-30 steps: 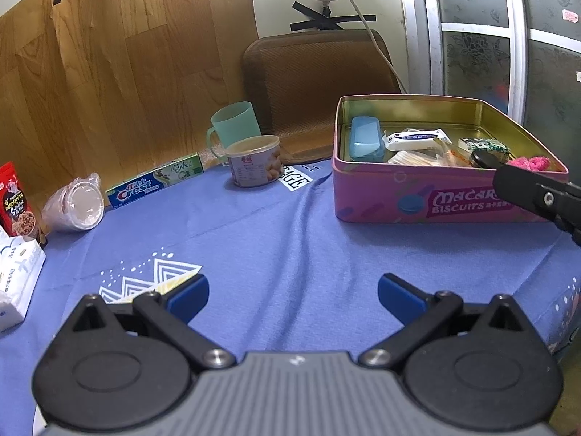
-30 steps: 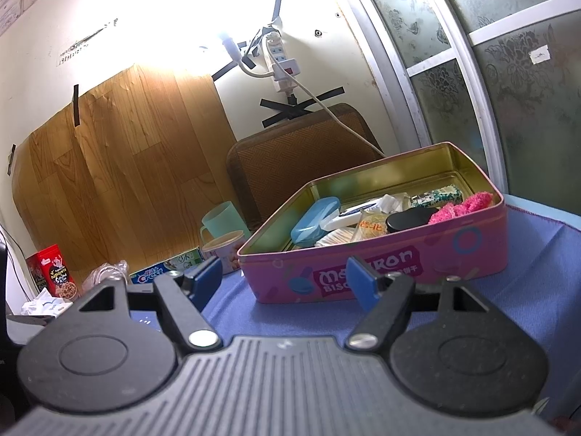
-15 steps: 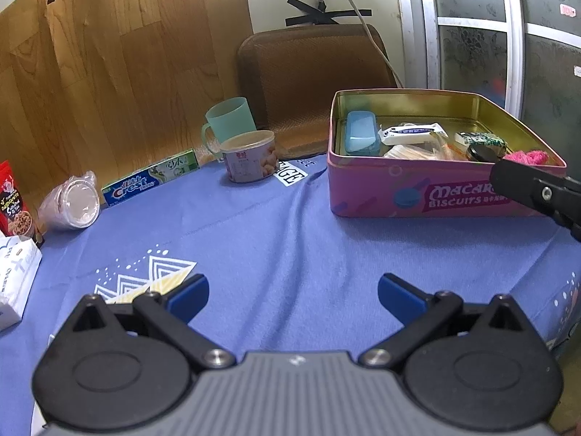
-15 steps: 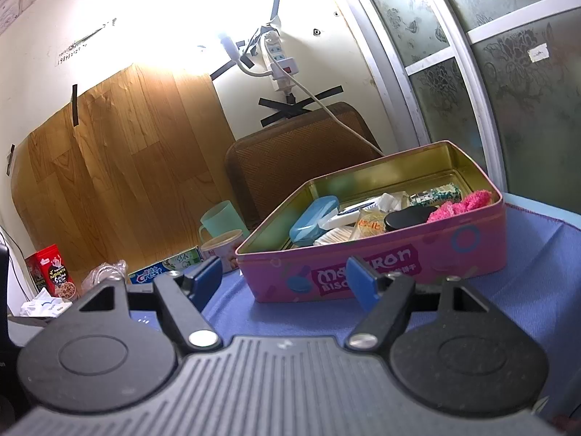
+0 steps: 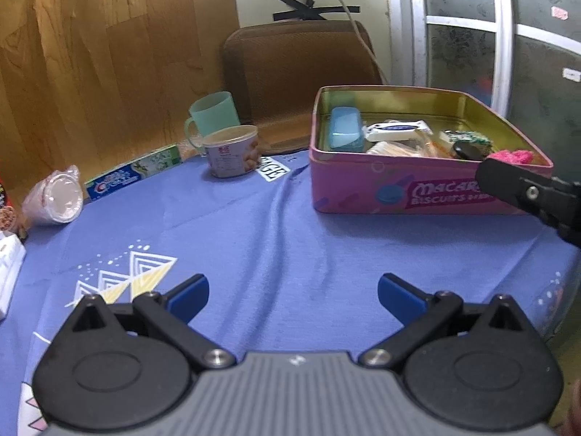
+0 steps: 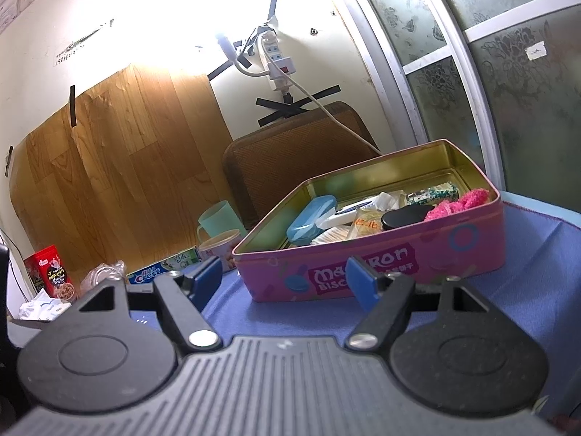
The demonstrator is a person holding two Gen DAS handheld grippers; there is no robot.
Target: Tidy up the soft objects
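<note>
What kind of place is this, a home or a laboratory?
Most likely a room in a home. A table under a blue printed cloth holds everyday items: a pink biscuit tin of odds and ends, a toothpaste box and a green mug. A brown chair stands behind.

Right hand-held gripper (image 6: 287, 279) spread wide and empty, facing pink biscuit tin (image 6: 399, 272), fluffy pink item (image 6: 459, 201) inside

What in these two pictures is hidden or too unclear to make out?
- Left wrist view: the right tongs cover part of the pink tin's label and run off the right edge.
- Right wrist view: the tin's floor is buried under the blue case, the pink fluffy thing and packets.
- Right wrist view: the wall by the power strip is washed out by glare.
</note>
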